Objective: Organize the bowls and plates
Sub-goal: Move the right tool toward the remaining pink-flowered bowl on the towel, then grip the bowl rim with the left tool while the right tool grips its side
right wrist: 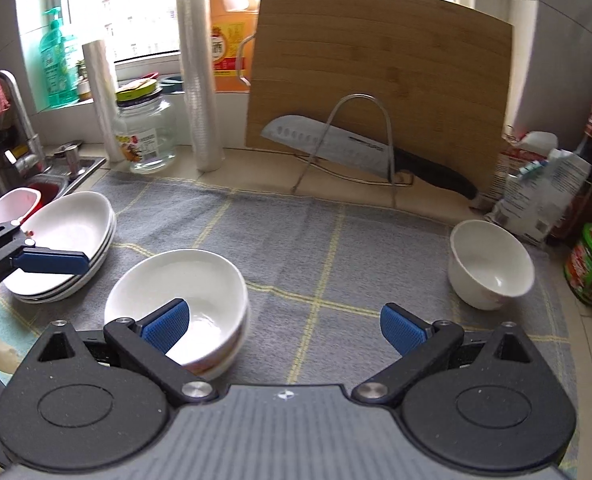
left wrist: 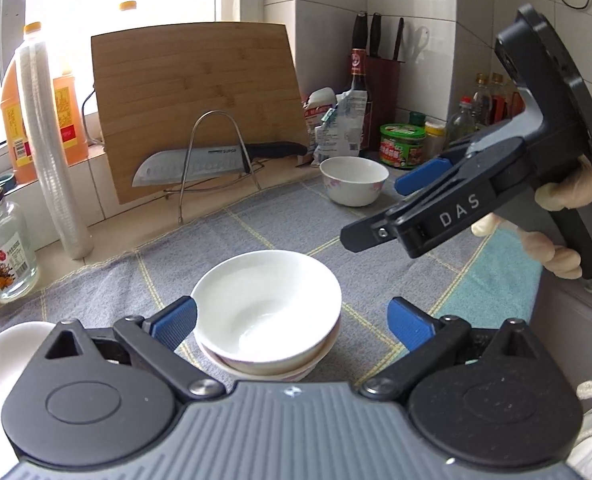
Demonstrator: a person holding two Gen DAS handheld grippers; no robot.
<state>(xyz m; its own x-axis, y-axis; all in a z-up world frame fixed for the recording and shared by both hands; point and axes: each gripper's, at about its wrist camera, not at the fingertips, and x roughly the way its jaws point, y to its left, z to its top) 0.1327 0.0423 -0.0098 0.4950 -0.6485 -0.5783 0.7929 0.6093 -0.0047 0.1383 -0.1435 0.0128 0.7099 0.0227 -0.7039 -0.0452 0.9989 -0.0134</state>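
1. My left gripper (left wrist: 292, 322): jaws spread wide, blue pads either side of the stacked bowls (left wrist: 268, 312) on the grey checked cloth (left wrist: 136, 280). Pads not touching the rims; nothing gripped.
2. My right gripper (right wrist: 282, 326): jaws likewise wide apart, empty, over bare cloth. The stacked bowls sit under its left pad (right wrist: 166, 326), no contact that I can see.
3. Single bowl (right wrist: 489, 264) stands alone near the right end of the cloth, well apart from the stack, close to the paper packets (right wrist: 543, 196).
4. Right wrist view only: stack of plates (right wrist: 68, 244) at the cloth's left edge, sink (right wrist: 0, 176) and tap beyond, green bottle (right wrist: 58, 60) on the sill, my left gripper's finger over the plates.
5. Left wrist view only: knife block (left wrist: 379, 68), sauce bottles at the tiled corner, my gloved hand (left wrist: 555, 224) on the right gripper's handle.
6. Both views: bamboo cutting board (left wrist: 200, 100) leaning on a wire rack, knife (left wrist: 200, 164) in front of it.
7. Readable: "DAS" on the right gripper's body; "SUPOR" on the knife blade. Jar and oil bottle labels too small to read.
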